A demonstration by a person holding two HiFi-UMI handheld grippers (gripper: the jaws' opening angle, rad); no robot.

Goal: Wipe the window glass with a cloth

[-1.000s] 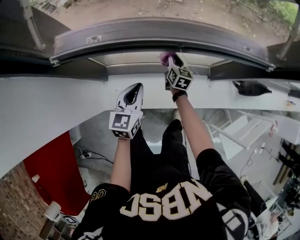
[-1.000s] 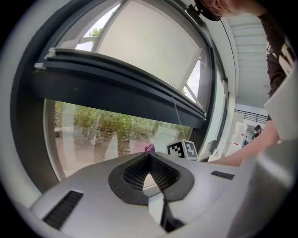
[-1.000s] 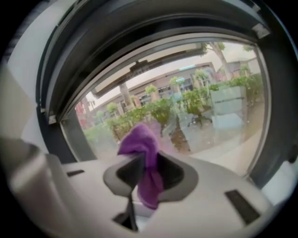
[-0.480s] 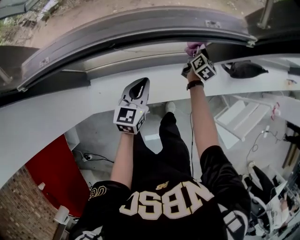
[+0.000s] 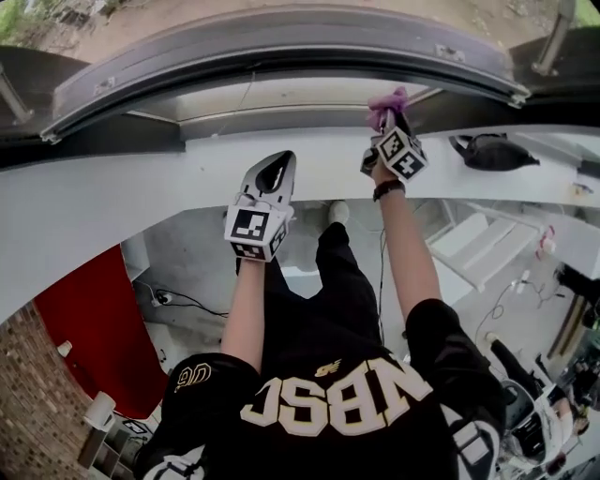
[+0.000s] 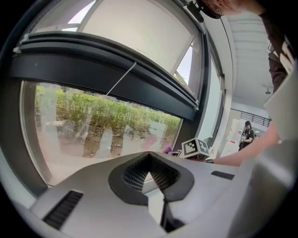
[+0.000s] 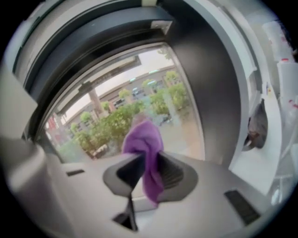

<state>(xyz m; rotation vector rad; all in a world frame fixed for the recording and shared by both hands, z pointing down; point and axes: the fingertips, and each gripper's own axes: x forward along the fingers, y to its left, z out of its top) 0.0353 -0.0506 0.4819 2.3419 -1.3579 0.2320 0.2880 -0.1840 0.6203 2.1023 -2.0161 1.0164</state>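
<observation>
The window glass (image 5: 281, 21) fills the top of the head view above a dark curved frame (image 5: 281, 56). My right gripper (image 5: 387, 120) is shut on a purple cloth (image 5: 386, 99) and holds it up at the lower edge of the glass, right of centre. In the right gripper view the cloth (image 7: 146, 148) hangs between the jaws of the right gripper (image 7: 148, 161), in front of the glass (image 7: 153, 97). My left gripper (image 5: 273, 170) hangs lower, over the white sill, jaws together and empty. From the left gripper (image 6: 150, 156) I see the glass (image 6: 93, 125) and the cloth (image 6: 166, 149).
A wide white sill (image 5: 141, 192) runs under the frame. A black object (image 5: 492, 150) lies on it at the right. Below are a red panel (image 5: 84, 319), a floor cable (image 5: 178, 302) and white steps (image 5: 469, 248). A person (image 6: 245, 135) stands far off.
My right gripper has carried the cloth to the right along the bottom of the glass, then eased back slightly. The left gripper has stayed about where it was.
</observation>
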